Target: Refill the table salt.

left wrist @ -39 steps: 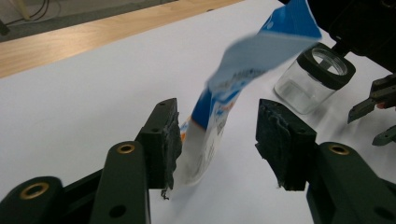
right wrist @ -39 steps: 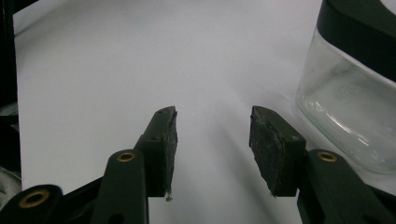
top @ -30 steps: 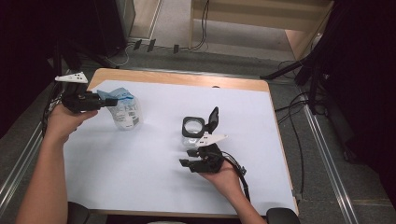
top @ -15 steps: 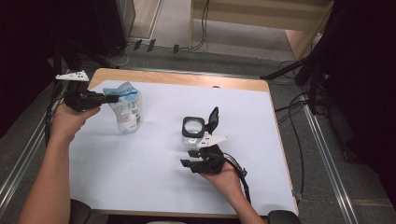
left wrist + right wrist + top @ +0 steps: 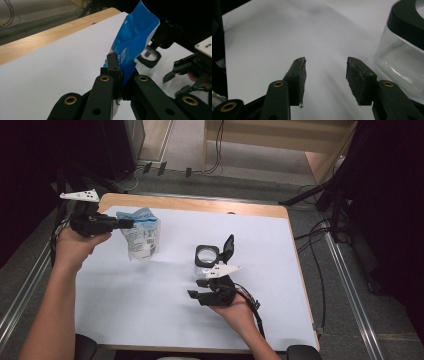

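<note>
White paper is covering the table (image 5: 190, 205), whose wooden edge is showing along the far side, and every place below is being given from the clear jar (image 5: 206, 257) standing near its middle with its black flip lid (image 5: 227, 247) tipped open. Well to the left of the jar, a blue-and-white pouch (image 5: 142, 237) is hanging off the tabletop, pinched at its top edge by the left gripper (image 5: 125, 223); its jaws have just been closing and are now clamped hard on the blue film, as the left gripper view is showing (image 5: 132, 50). Just on the near side of the jar, the right gripper (image 5: 199, 289) is waiting with its jaws parted and nothing between them, the glass wall (image 5: 402, 67) sitting just beside its pads. The person seems to be carrying the pouch toward the open jar, probably to empty it in. The next move is calling for the pouch to be brought above the mouth, while the right gripper is likely needed to steady the jar or open the pouch.
</note>
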Demonstrator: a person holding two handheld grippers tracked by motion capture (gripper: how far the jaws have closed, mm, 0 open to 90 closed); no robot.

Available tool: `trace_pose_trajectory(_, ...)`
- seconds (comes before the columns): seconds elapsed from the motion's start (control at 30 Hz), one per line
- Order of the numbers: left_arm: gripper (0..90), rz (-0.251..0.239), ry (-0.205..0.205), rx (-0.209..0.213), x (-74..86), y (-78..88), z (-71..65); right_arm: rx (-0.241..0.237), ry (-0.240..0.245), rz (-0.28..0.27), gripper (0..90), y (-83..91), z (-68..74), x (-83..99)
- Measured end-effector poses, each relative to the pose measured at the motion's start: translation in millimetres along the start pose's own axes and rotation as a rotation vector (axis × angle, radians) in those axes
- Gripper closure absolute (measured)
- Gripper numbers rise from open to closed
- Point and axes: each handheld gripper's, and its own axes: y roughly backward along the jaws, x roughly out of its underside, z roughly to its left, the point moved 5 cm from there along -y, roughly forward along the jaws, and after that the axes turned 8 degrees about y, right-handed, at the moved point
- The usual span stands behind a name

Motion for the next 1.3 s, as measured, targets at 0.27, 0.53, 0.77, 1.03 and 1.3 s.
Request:
trace_pose_trajectory(0.27,90.0,0.034,-0.02,0.011,-4.9,2.3,-27.9,0.001,0.018,-0.013,48.9,-20.6,6.1,-22.9)
trace_pose_trajectory(0.53,90.0,0.046,-0.034,0.063,-7.1,4.7,-49.4,0.004,0.048,-0.03,47.5,-50.0,12.2,-46.5)
trace_pose_trajectory(0.77,90.0,0.053,-0.039,0.097,-8.2,4.2,-60.0,0.047,0.05,-0.013,46.0,-71.7,8.7,-50.4)
trace_pose_trajectory(1.03,90.0,0.086,-0.025,0.11,-6.6,-2.0,-63.2,0.096,0.038,-0.034,46.6,-91.7,1.2,-53.2)
trace_pose_trajectory(1.3,89.9,0.112,0.0,0.142,-4.4,-5.8,-66.7,0.136,0.021,-0.059,47.3,-106.3,-4.2,-51.5)
